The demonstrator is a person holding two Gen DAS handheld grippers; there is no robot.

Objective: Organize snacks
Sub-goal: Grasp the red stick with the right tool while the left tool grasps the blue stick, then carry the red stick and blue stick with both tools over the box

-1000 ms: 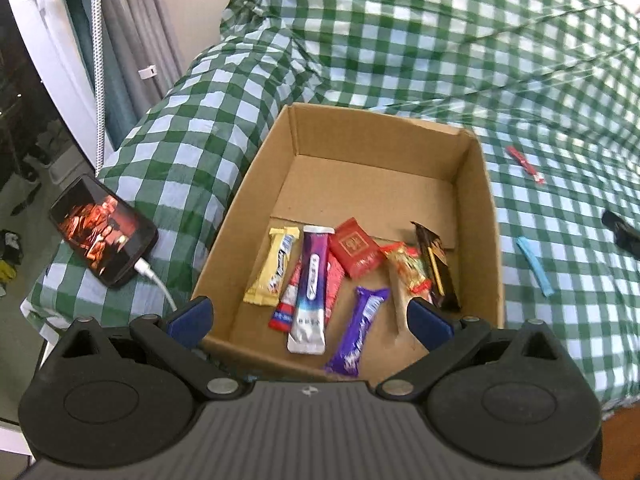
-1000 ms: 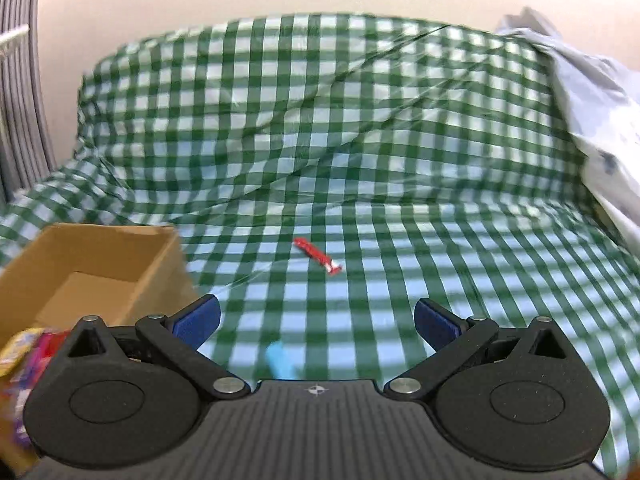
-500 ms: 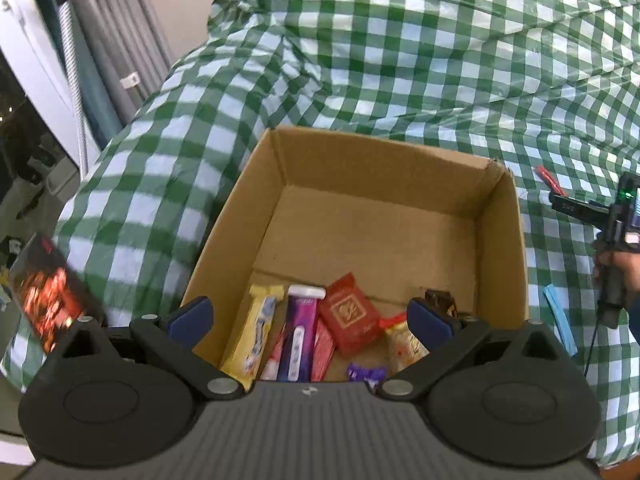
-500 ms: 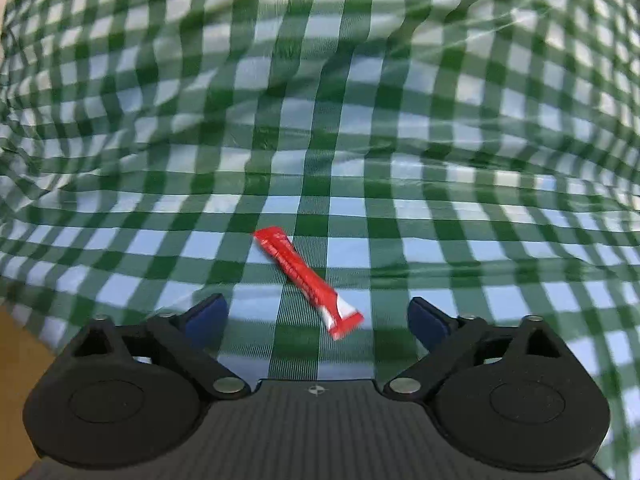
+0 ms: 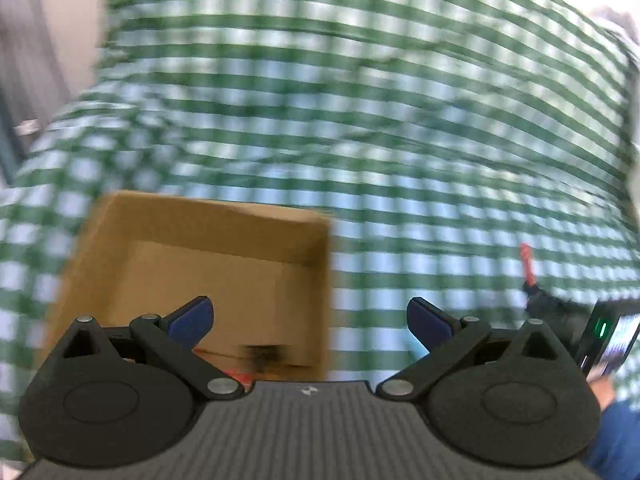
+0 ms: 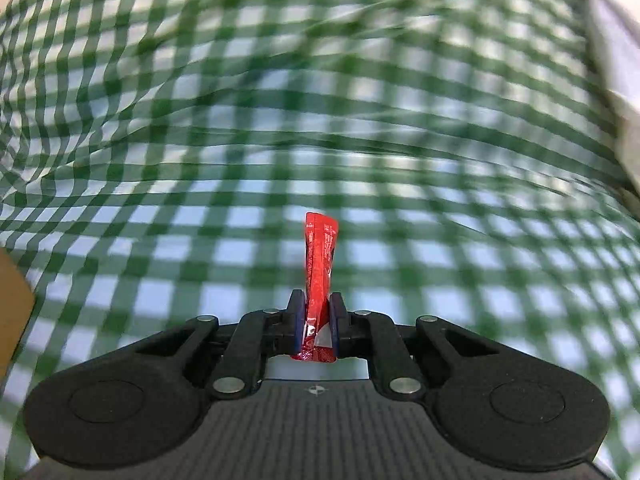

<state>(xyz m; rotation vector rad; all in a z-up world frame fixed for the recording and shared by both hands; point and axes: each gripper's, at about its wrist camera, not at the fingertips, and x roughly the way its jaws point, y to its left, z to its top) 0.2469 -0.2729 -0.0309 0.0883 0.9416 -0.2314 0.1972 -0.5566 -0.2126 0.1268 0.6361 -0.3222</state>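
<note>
My right gripper (image 6: 317, 322) is shut on a thin red snack stick (image 6: 319, 264), which stands up from between the pads above the checked cloth. In the left wrist view the same red stick (image 5: 528, 262) shows at the far right, held by the right gripper (image 5: 534, 292). My left gripper (image 5: 310, 320) is open and empty, hovering over the near right side of the cardboard box (image 5: 120, 240). The box's snacks are mostly hidden behind the left gripper; both views are blurred by motion.
A green and white checked cloth (image 6: 400, 120) covers the bed. A pale blue snack stick (image 5: 416, 346) lies on it just right of the box, partly hidden by my left finger. The box corner (image 6: 12, 304) shows at the left edge of the right wrist view.
My right gripper has closed on the red stick and lifted it off the cloth. The left gripper has swung right and tilted up, so the box has slid to the left.
</note>
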